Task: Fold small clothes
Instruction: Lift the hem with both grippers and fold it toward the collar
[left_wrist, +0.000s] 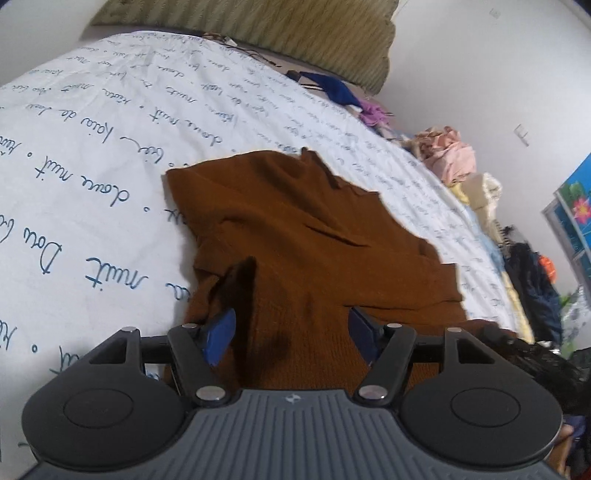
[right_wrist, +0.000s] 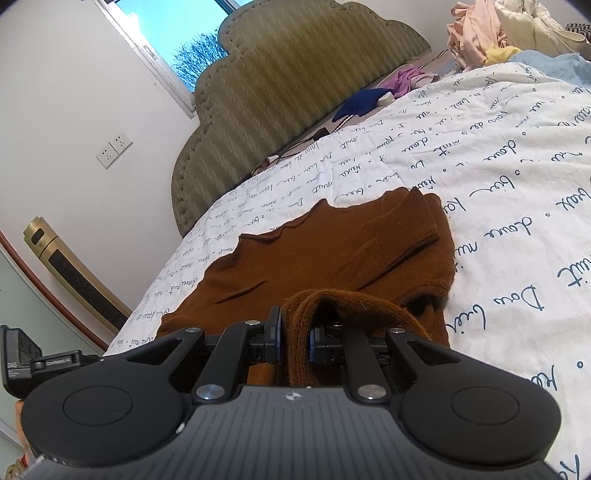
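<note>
I am in a home bedroom. A bed (right_wrist: 498, 155) lies before me, covered by a white sheet printed with blue handwriting, with a scalloped, olive padded headboard (right_wrist: 280, 85) at its end. Loose clothes (right_wrist: 480, 33) pile along the bed's edge. A window (right_wrist: 173, 40) and wall sockets (right_wrist: 114, 149) mark the pale wall.

A bed covered by a white sheet (left_wrist: 92, 155) printed with lines of blue handwriting-style script. A brown knitted sweater (left_wrist: 295, 229) lies spread on the sheet. Toward the padded olive headboard (right_wrist: 280, 85) lie a dark blue garment (right_wrist: 358, 101) and a purple one (right_wrist: 402, 79). A heap of pink, cream and yellow clothes (left_wrist: 454, 158) sits along the bed's far edge.
</note>
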